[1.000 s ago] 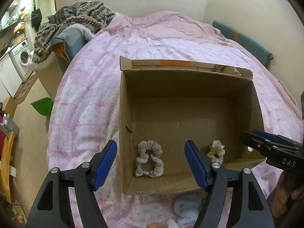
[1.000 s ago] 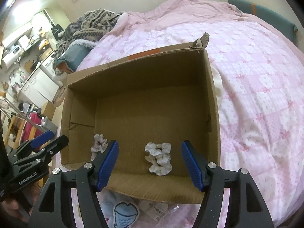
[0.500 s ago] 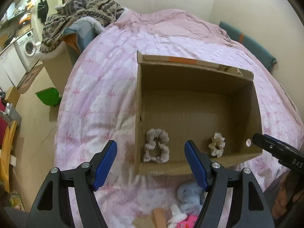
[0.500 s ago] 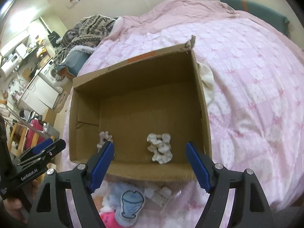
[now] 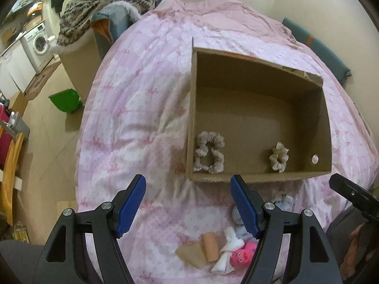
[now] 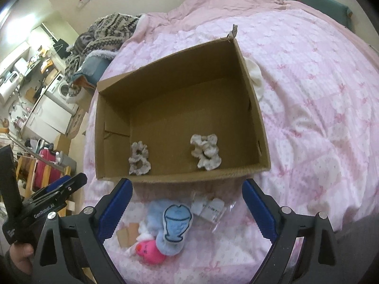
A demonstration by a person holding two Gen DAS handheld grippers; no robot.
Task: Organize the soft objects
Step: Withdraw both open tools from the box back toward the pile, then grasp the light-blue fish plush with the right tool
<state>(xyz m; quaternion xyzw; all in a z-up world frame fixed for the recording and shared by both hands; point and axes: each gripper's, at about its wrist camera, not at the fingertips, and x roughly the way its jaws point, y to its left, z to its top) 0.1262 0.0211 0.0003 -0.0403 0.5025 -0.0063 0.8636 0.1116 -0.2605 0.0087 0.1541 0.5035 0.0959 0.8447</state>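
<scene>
An open cardboard box (image 5: pixel 324 108) (image 6: pixel 260 127) lies on the pink bed. Inside it lie a grey-beige scrunchie (image 5: pixel 209 152) (image 6: pixel 139 158) and a cream scrunchie (image 5: pixel 279 157) (image 6: pixel 206 152). In front of the box sit a light blue soft item (image 6: pixel 174 224), a pink plush (image 6: pixel 149 248) (image 5: pixel 246 252), a white cloth (image 5: pixel 228 258) and a peach piece (image 5: pixel 209 246). My left gripper (image 5: pixel 188 203) is open and empty, over the bed in front of the box's left corner. My right gripper (image 6: pixel 187 207) is open and empty, above the soft items.
A clear plastic packet (image 6: pixel 210 209) lies beside the blue item. A knitted blanket pile (image 5: pixel 106 2) sits at the bed's far left. A green bin (image 5: pixel 65 100) stands on the floor left. A teal cushion (image 5: pixel 317 49) lines the wall at right.
Both grippers have pulled back from the box toward me. The soft items in front of the box have come into view. Both stayed open.
</scene>
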